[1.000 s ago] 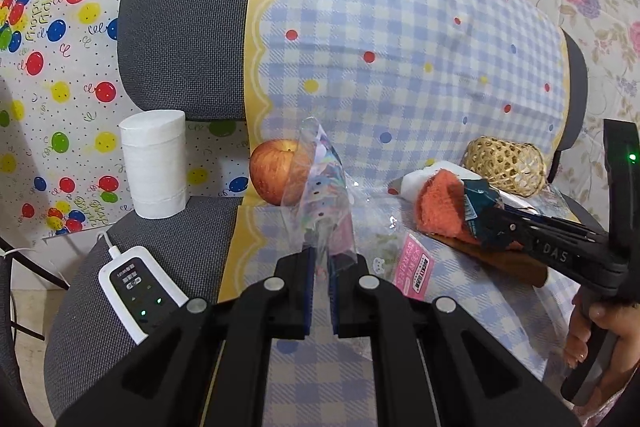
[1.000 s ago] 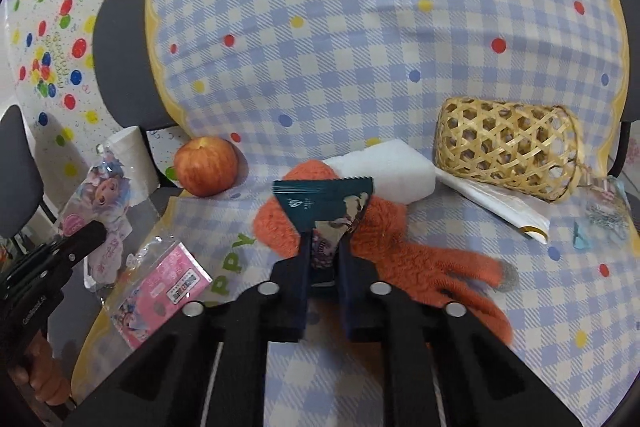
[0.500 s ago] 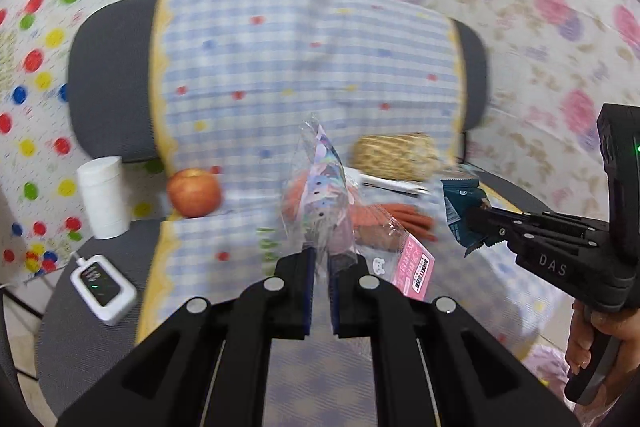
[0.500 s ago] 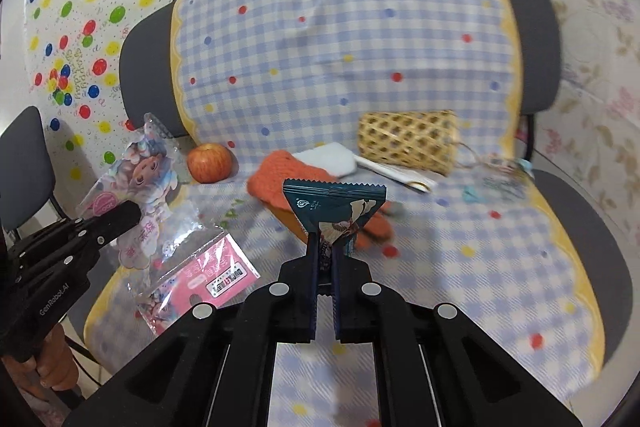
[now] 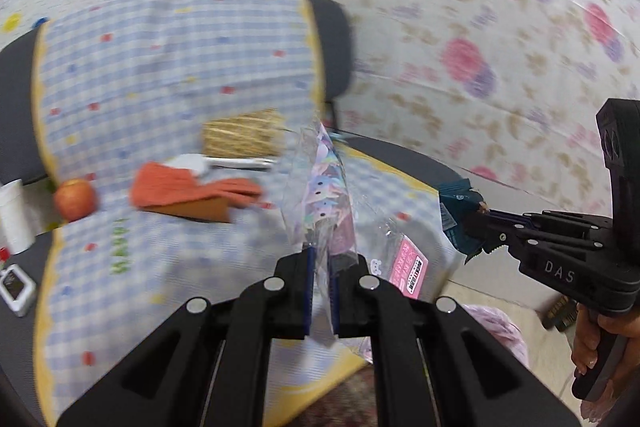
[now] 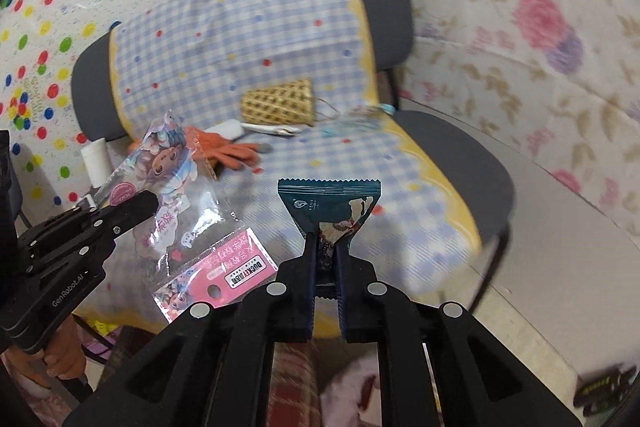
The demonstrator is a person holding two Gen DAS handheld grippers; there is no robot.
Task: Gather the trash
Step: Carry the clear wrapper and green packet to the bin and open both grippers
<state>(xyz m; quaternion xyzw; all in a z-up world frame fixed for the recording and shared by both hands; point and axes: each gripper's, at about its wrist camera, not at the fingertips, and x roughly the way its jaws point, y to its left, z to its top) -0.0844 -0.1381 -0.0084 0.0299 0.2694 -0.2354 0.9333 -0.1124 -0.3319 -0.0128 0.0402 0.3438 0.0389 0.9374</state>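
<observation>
Left gripper (image 5: pixel 320 263) is pinching clear toy packet (image 5: pixel 326 195), upright | right gripper (image 6: pixel 327 253) jaws are opening around teal wrapper (image 6: pixel 329 201) | I am holding both off the chair seat's (image 6: pixel 400 195) front edge, right farther out.

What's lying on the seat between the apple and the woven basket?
The orange glove and a white pad lie between the apple and the woven basket, shown in the left wrist view.
</observation>
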